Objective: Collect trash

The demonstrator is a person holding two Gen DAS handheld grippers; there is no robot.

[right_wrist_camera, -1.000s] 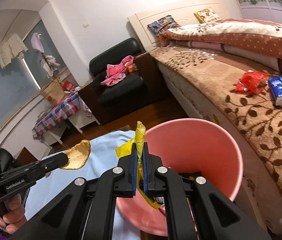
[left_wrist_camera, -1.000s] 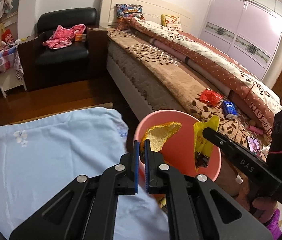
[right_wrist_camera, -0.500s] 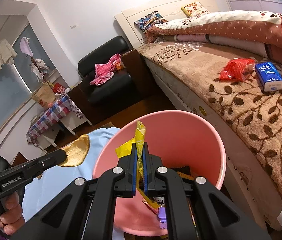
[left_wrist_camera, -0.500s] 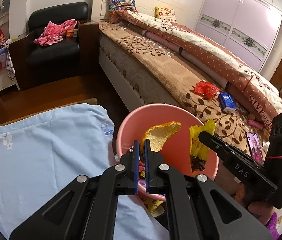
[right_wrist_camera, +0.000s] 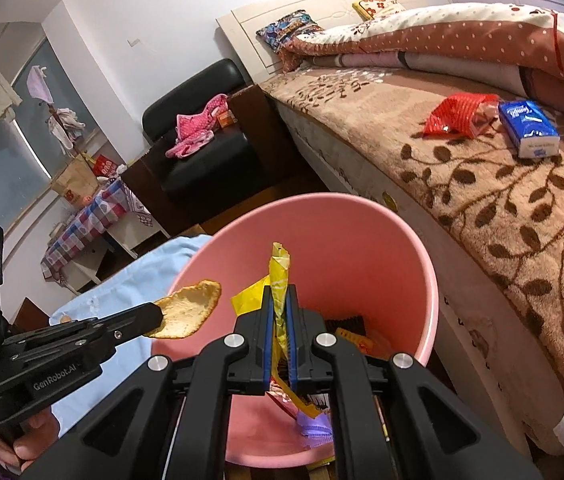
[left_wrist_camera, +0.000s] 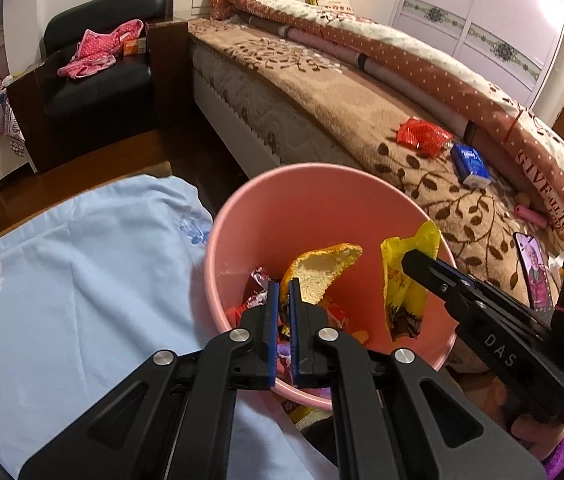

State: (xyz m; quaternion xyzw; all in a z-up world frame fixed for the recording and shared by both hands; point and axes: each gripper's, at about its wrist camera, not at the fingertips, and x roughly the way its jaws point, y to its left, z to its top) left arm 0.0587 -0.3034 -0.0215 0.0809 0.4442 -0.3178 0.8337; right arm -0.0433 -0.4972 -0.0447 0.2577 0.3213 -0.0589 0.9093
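Both loads hang over the pink bucket [left_wrist_camera: 322, 184] at lower centre — left gripper [left_wrist_camera: 283, 294] clamped on the orange peel [left_wrist_camera: 322, 268], right gripper [right_wrist_camera: 278, 300] on the yellow wrapper [right_wrist_camera: 278, 272]. Best to part the fingers only once well inside the rim — the peel sits near its edge.

pink bin [left_wrist_camera: 314, 200], yellow wrapper [right_wrist_camera: 280, 280], orange peel [left_wrist_camera: 322, 268]
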